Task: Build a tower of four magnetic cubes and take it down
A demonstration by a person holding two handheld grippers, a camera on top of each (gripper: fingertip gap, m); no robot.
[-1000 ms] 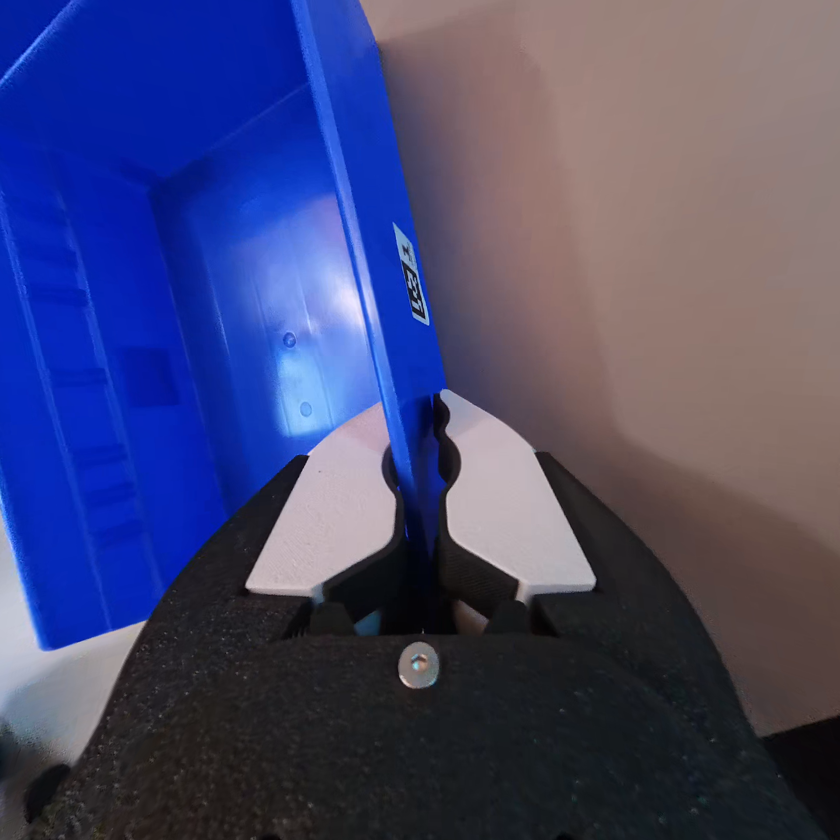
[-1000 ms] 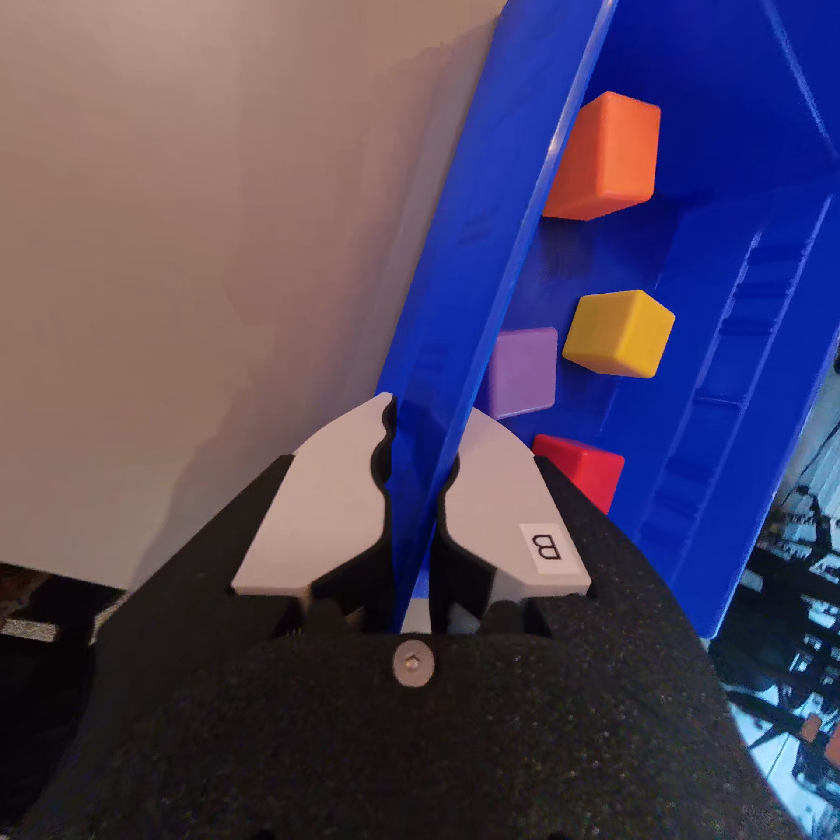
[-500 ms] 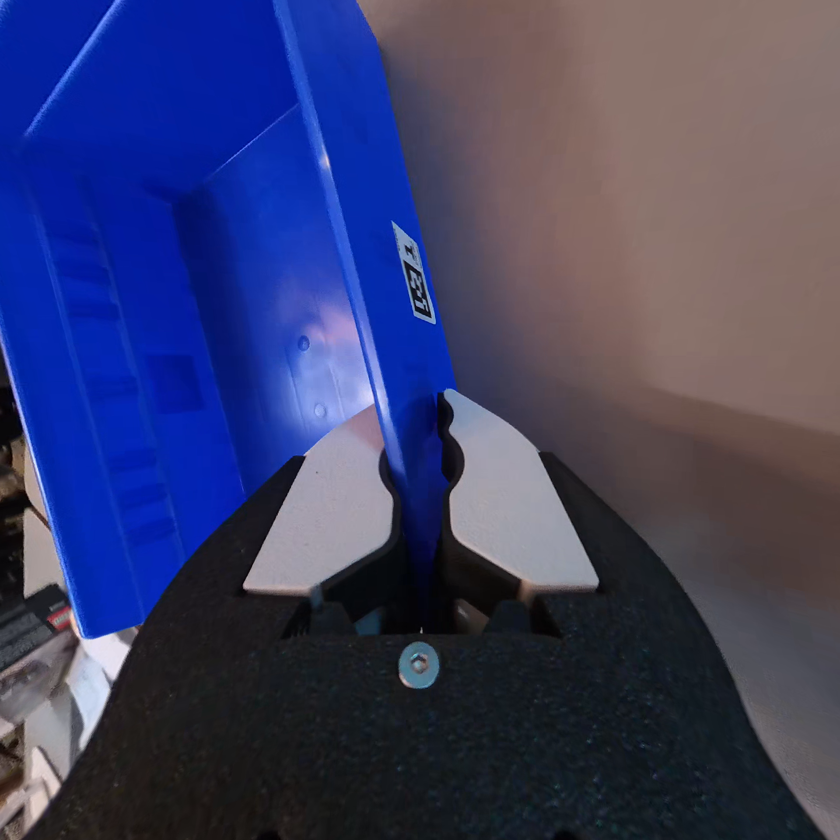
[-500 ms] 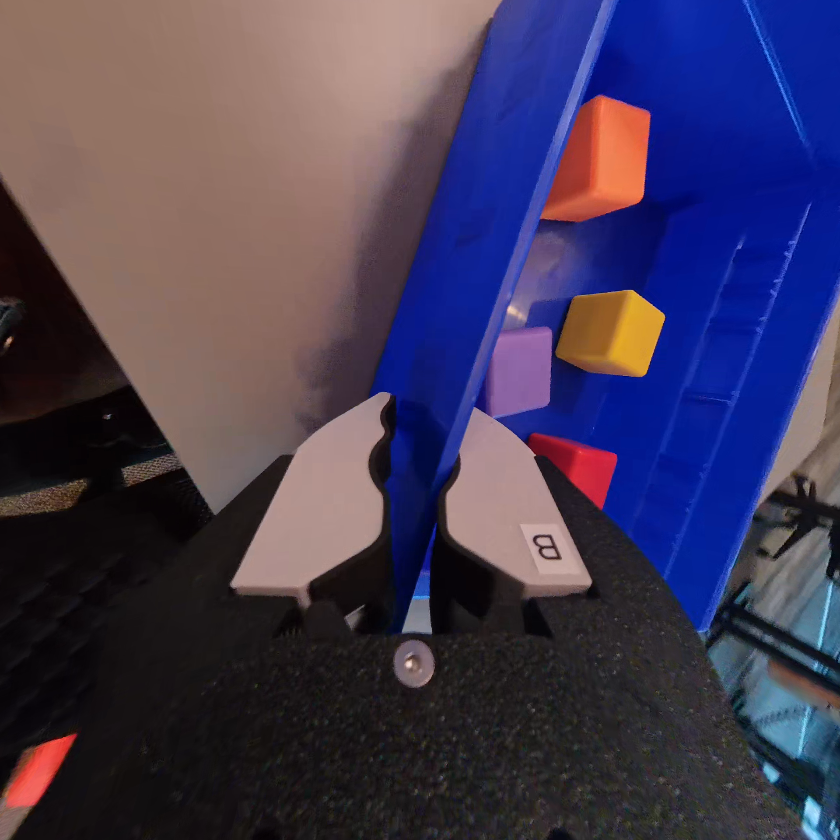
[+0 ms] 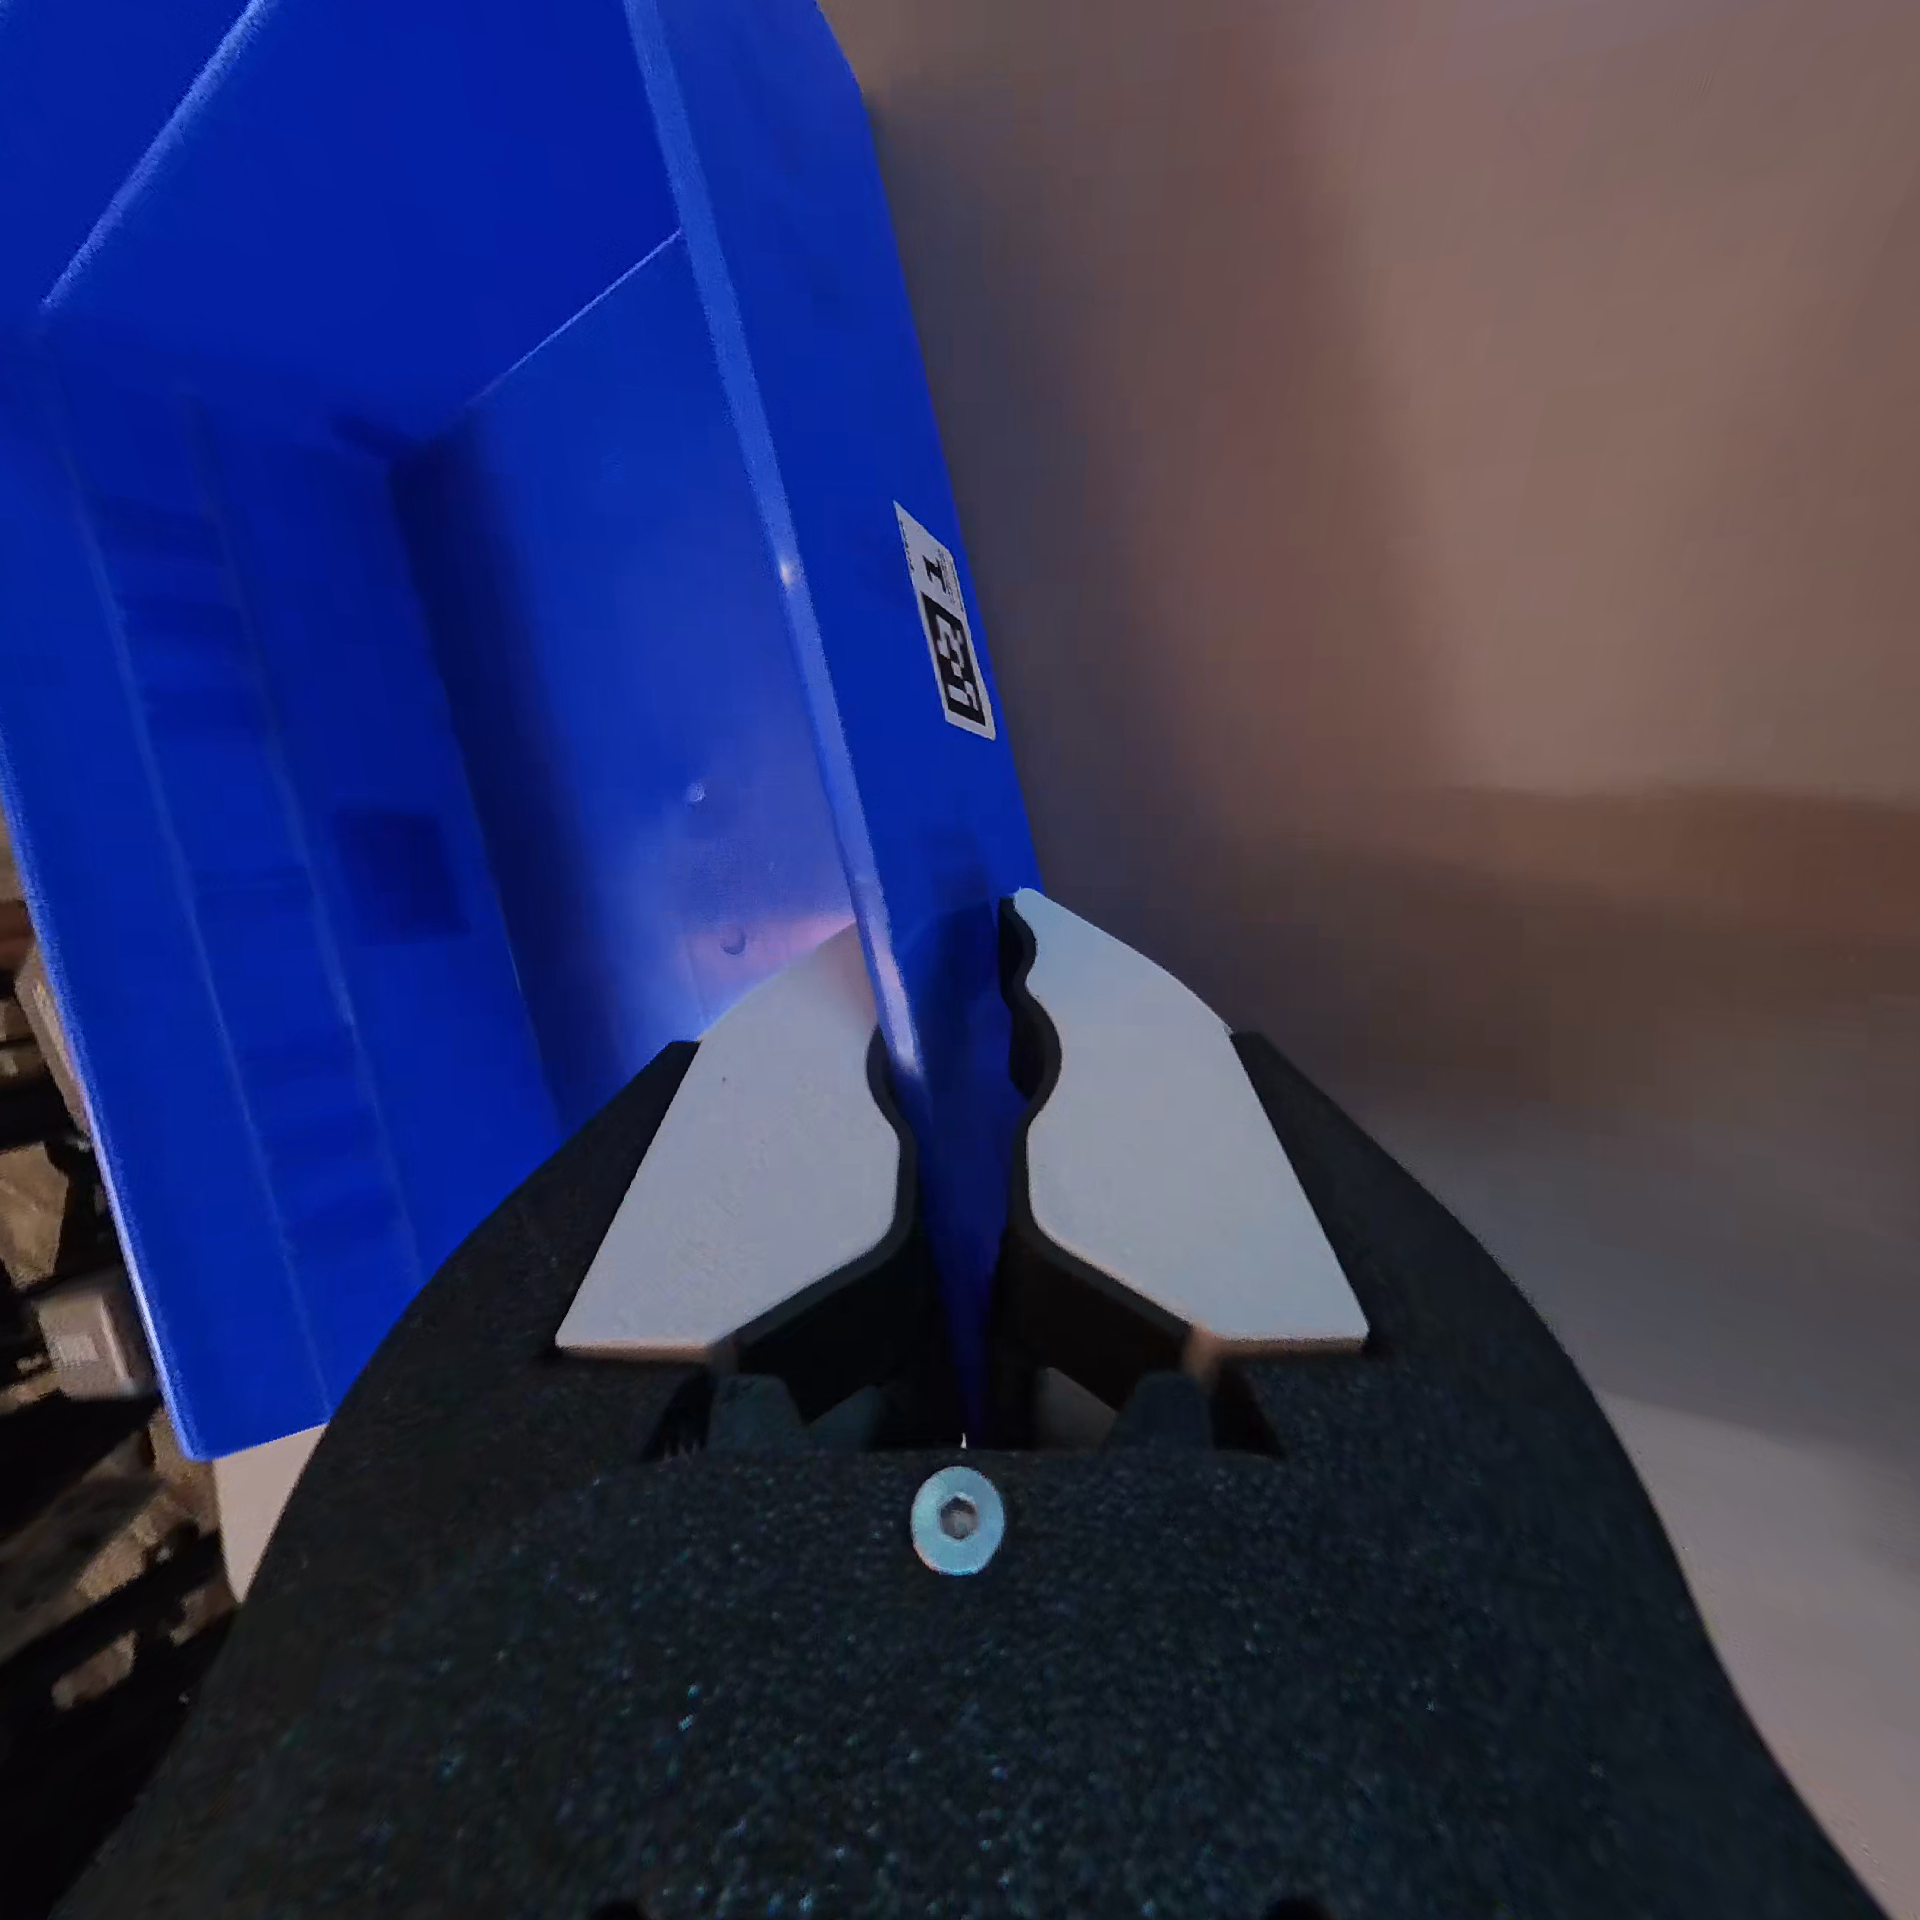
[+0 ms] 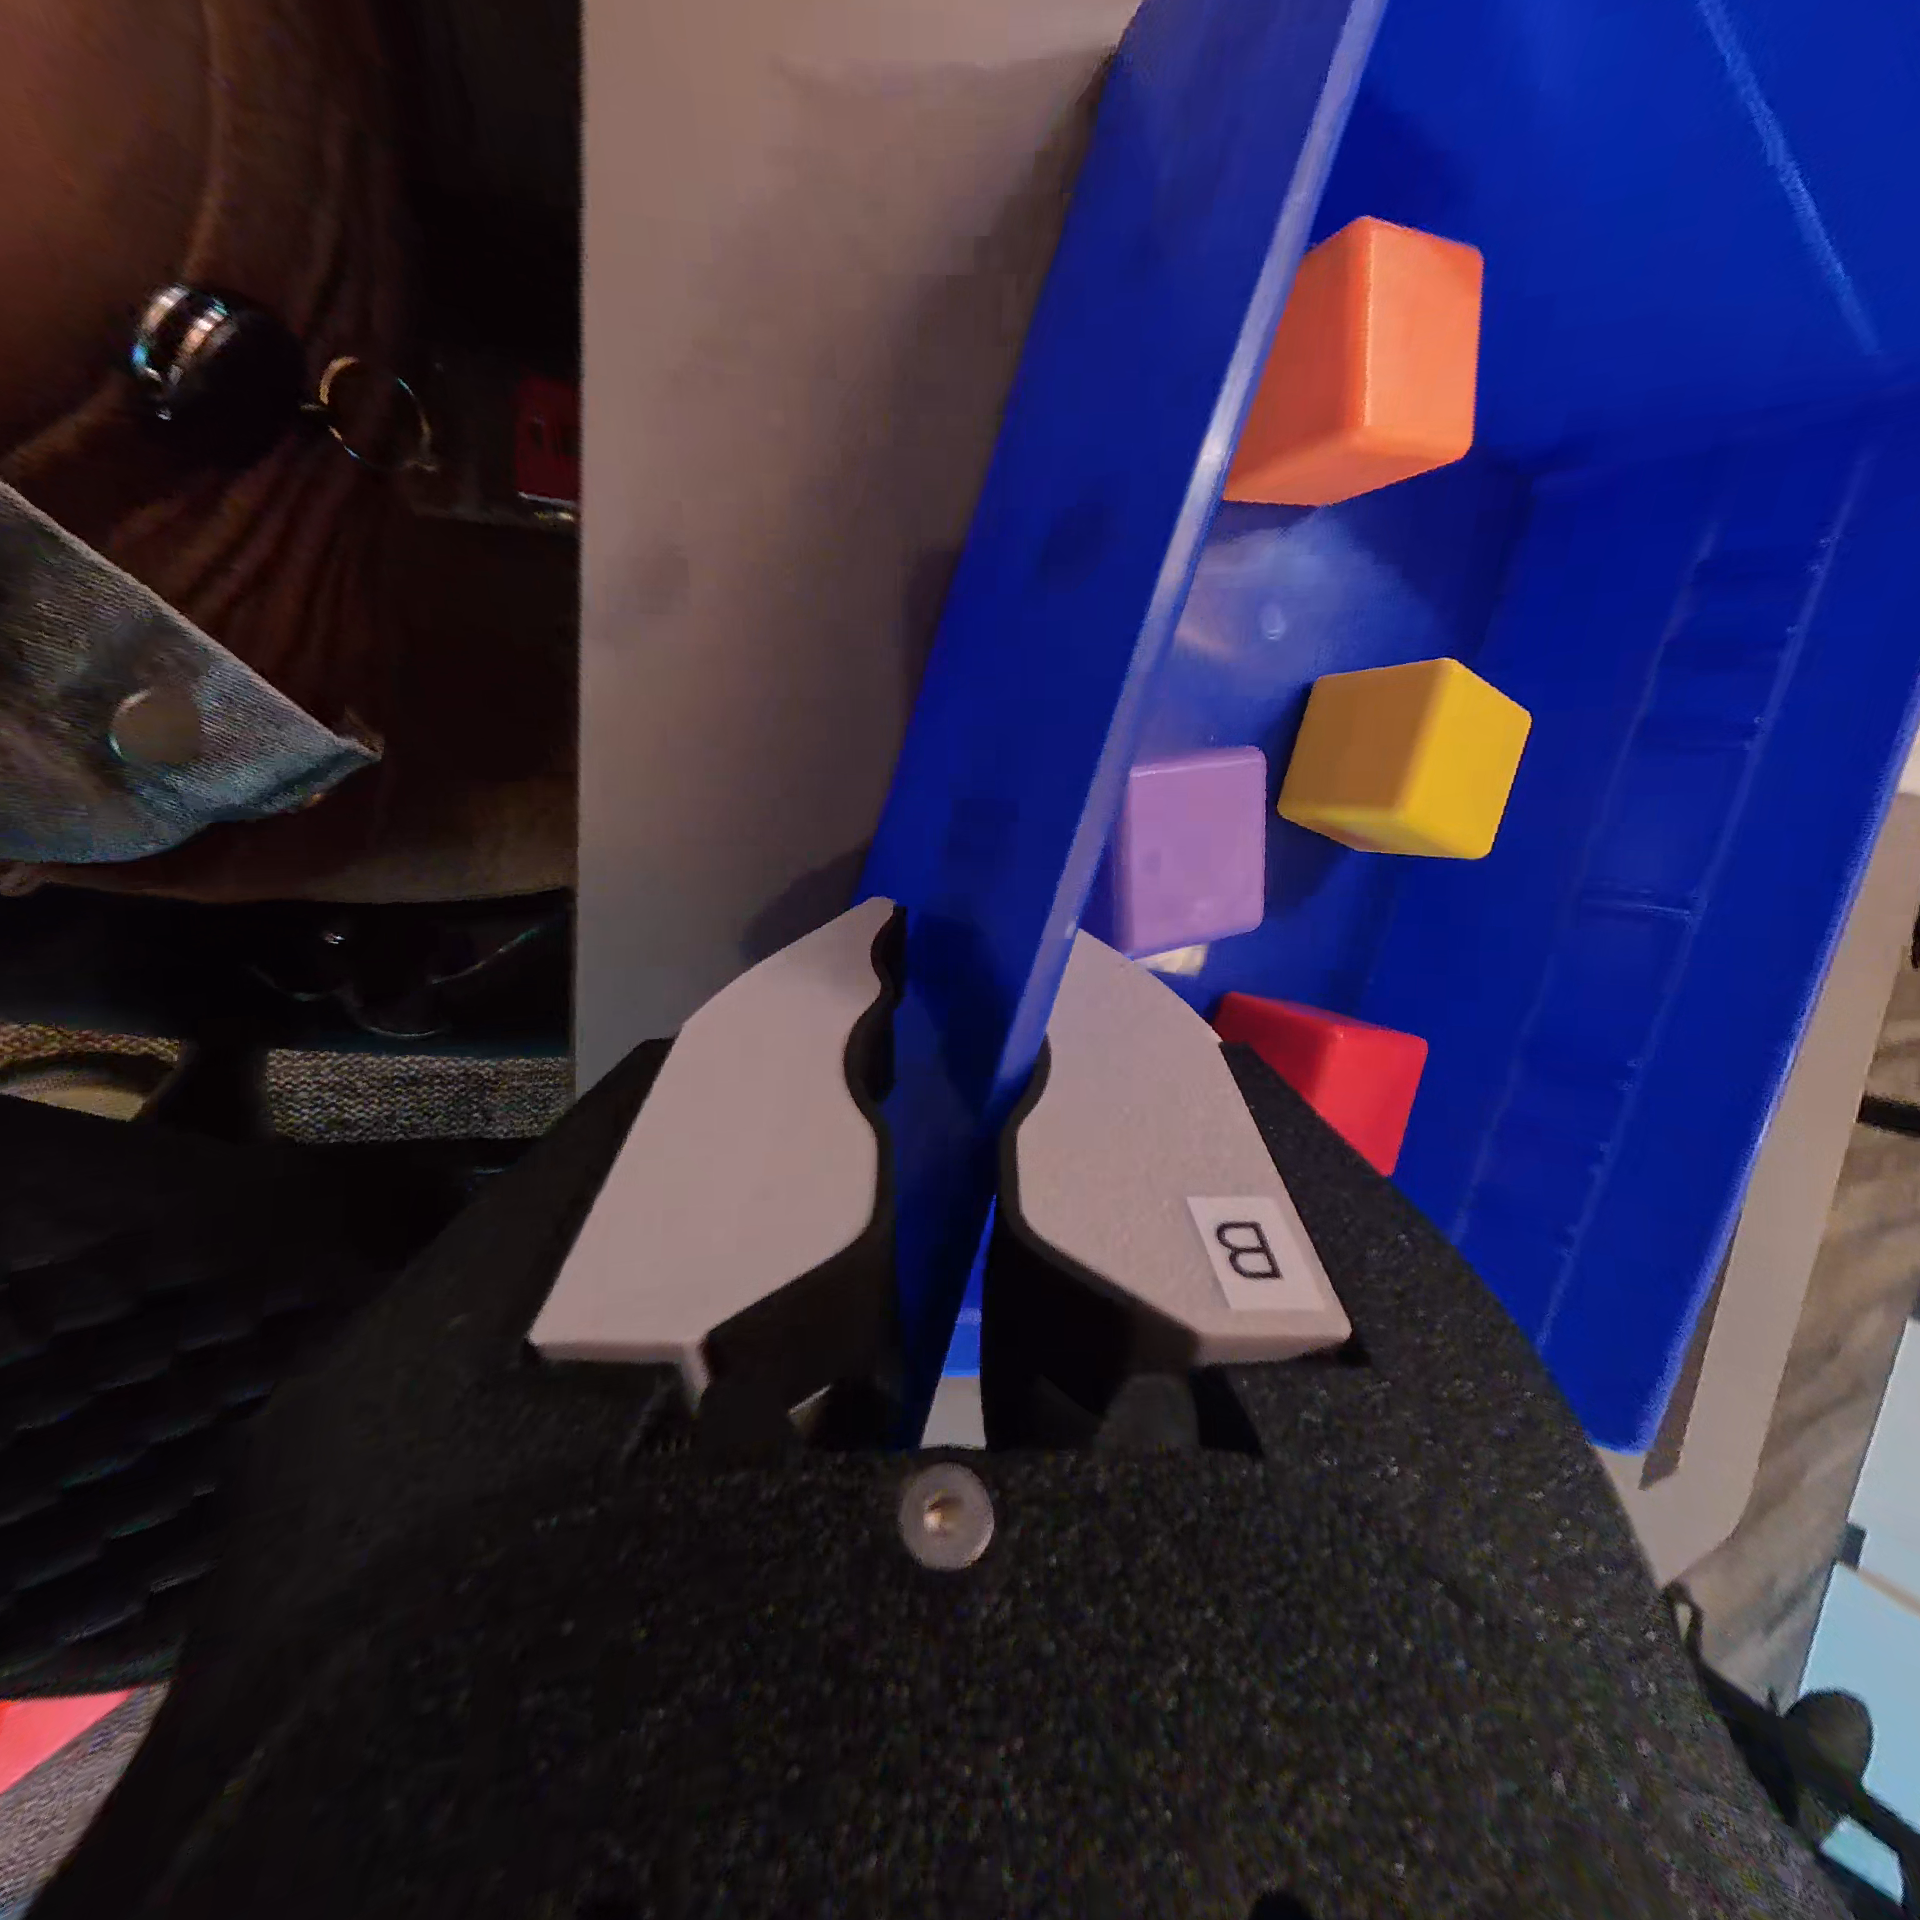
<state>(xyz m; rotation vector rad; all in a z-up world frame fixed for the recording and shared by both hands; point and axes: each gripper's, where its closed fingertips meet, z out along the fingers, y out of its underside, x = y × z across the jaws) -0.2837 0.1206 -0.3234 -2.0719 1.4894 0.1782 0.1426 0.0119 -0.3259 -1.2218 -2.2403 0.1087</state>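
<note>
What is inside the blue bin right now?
Four cubes lie in the blue bin: orange, yellow, purple and red. Its wall and the right tool hide parts.

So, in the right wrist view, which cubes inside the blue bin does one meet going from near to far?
Red cube → purple cube → yellow cube → orange cube, all in the blue bin.

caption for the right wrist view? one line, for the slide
Right claw clamps the wall of a blue bin holding orange, yellow, purple and red cubes.
</note>
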